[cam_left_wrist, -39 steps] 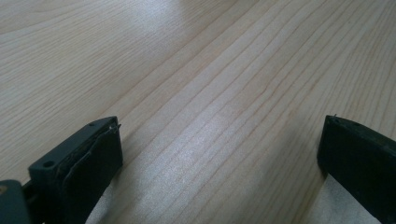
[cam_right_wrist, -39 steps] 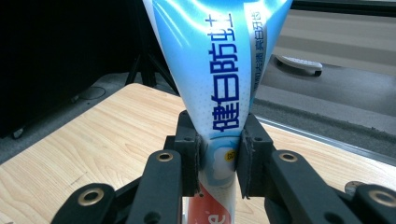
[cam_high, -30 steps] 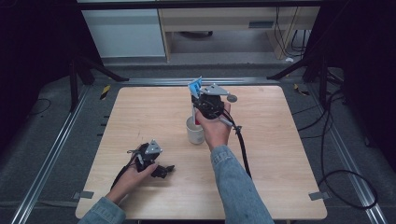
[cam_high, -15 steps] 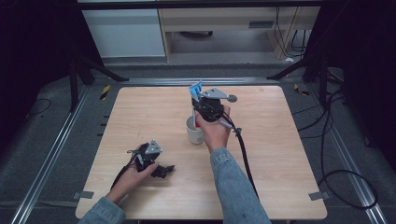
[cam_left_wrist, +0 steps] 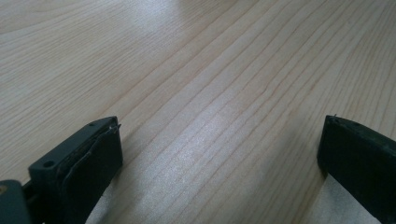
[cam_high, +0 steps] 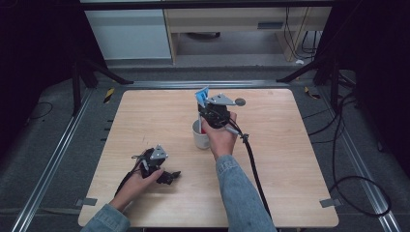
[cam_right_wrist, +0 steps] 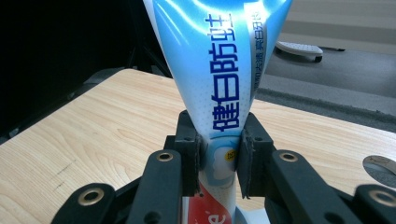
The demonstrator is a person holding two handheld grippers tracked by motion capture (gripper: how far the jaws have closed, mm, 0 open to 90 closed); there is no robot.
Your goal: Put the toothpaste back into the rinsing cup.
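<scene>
My left tongs [cam_high: 167, 177] lay low on the bench [cam_high: 290, 154] near its front left, jaws spread wide over bare wood, gripping nothing; just right of centre stood a white cup [cam_high: 199, 137]; above it my right tongs [cam_right_wrist: 219, 156] were clamped on a blue-and-white toothpaste tube [cam_right_wrist: 224, 70], held upright, its flat crimped end up, lower end toward the cup.
</scene>
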